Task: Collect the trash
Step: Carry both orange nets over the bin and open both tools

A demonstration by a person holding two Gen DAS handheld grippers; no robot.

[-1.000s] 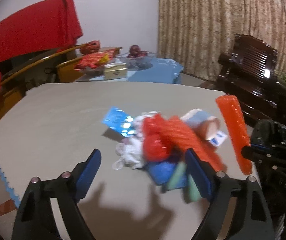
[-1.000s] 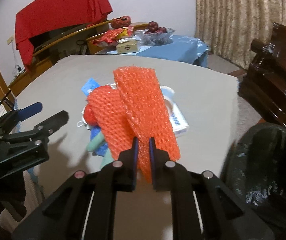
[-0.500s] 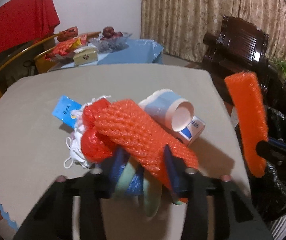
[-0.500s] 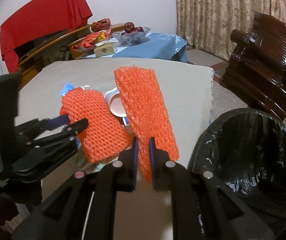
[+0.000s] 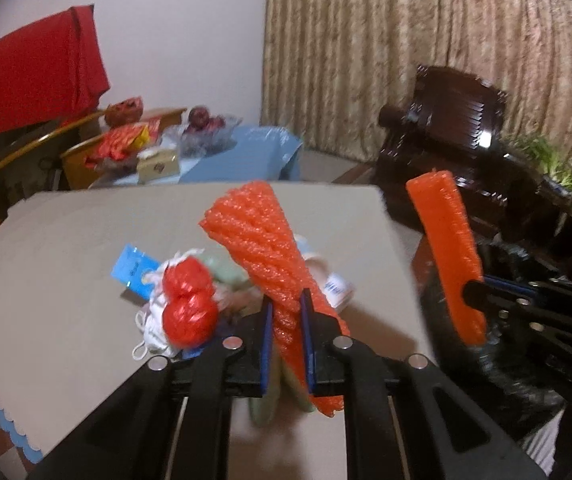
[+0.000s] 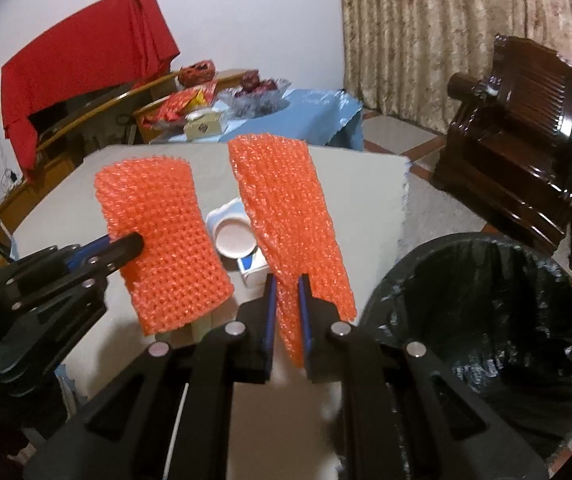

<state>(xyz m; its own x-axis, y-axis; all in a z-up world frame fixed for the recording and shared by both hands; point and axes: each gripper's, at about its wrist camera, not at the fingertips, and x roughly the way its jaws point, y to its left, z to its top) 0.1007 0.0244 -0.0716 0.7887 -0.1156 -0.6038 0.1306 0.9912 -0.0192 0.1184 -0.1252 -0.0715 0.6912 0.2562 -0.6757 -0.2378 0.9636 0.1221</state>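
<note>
My left gripper (image 5: 286,300) is closing on an orange foam net (image 5: 262,240), its pads pressing the net's lower part and holding it above the trash pile. That pile on the beige table (image 5: 66,260) holds a red plastic bag (image 5: 188,308), white string, a blue packet (image 5: 134,272), a paper cup (image 6: 234,236) and a small carton (image 6: 252,272). My right gripper (image 6: 286,280) is shut on a second orange foam net (image 6: 286,200), upright beside the black-lined bin (image 6: 506,300). In the right wrist view the left gripper (image 6: 134,244) and its net (image 6: 162,232) sit to the left.
The bin stands off the table's right edge. A dark wooden armchair (image 6: 518,140) is behind it, before curtains. Farther back, a blue-covered side table (image 5: 246,156) carries a fruit bowl, snack packets and a box. A red cloth (image 6: 86,60) hangs at the left.
My left gripper came down over the pile, shut on the orange net and lifted it. My right gripper carried its net rightward, nearer the bin.
</note>
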